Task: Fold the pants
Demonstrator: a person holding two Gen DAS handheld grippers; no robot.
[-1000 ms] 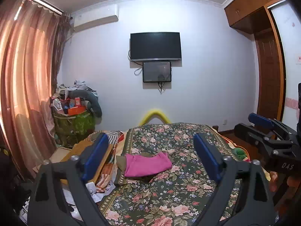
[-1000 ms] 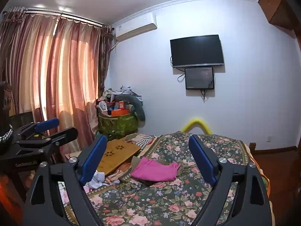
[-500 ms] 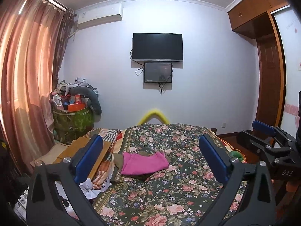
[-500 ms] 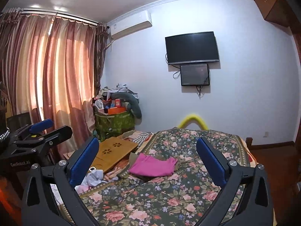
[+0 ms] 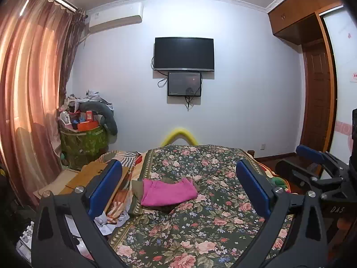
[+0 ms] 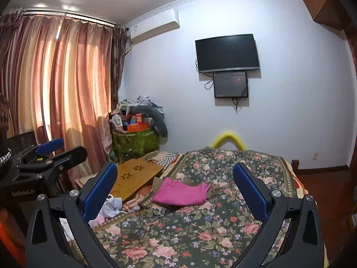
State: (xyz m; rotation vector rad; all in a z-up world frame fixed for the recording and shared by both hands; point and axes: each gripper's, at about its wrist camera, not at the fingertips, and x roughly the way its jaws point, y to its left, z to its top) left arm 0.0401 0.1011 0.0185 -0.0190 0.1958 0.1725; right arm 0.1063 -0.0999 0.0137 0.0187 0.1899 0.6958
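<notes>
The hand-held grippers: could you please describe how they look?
Both match: the left hand-held gripper and right hand-held gripper have matte black angular frames with cut-outs, silver screws and blue textured pads. White lettering marks each body.

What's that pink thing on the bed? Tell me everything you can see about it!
The pink garment is soft-looking magenta cloth, folded into a flat, roughly rectangular bundle with a few creases and a wavy far edge. It lies on top of an olive-brown garment that sticks out underneath, near the left edge of the floral bedspread. Nothing grips it: both grippers are open and well short of it. Whether it is pants cannot be told.
</notes>
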